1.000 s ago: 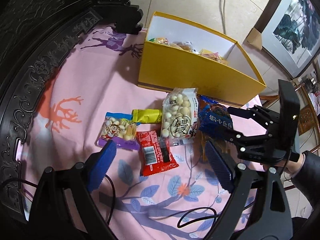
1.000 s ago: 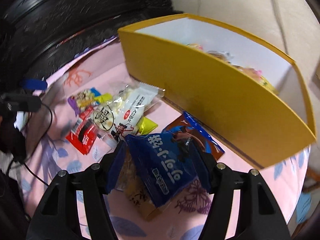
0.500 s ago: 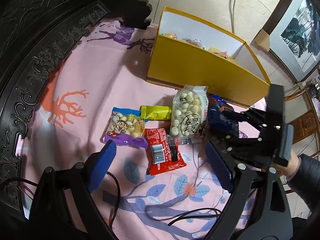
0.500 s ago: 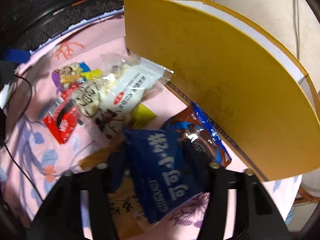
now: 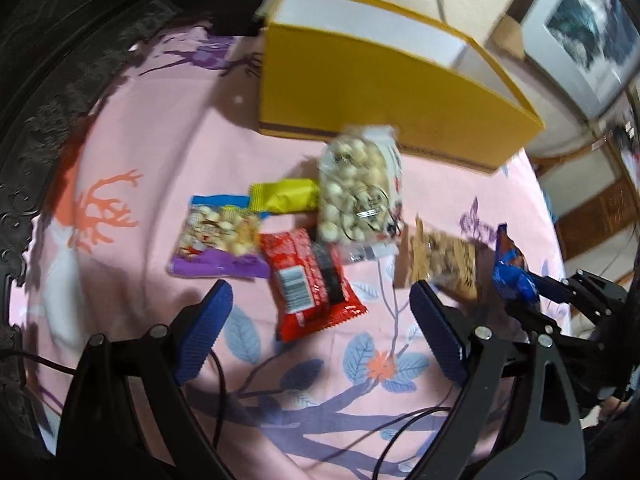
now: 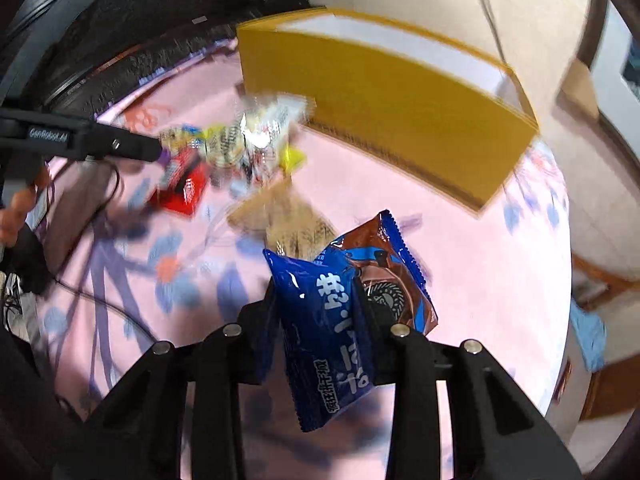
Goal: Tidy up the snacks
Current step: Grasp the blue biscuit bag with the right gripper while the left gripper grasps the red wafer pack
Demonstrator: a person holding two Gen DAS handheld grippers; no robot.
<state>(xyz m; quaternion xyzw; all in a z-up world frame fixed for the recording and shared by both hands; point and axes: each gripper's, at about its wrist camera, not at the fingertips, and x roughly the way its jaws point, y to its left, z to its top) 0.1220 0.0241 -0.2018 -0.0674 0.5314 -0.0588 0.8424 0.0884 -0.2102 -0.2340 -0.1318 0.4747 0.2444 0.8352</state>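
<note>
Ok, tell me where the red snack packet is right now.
The red snack packet lies flat on the pink cloth, in the left wrist view just ahead of the open left gripper, between the purple packet and the clear bag of white balls.

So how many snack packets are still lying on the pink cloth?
5: purple bag, yellow bar, red pack, white-ball bag, brown bag. More may hide underneath.

Yellow box (image 5: 360, 92); pink leaf-patterned tablecloth (image 5: 160, 120); red packet (image 5: 310, 284); blue-brown packet (image 6: 340, 312).
</note>
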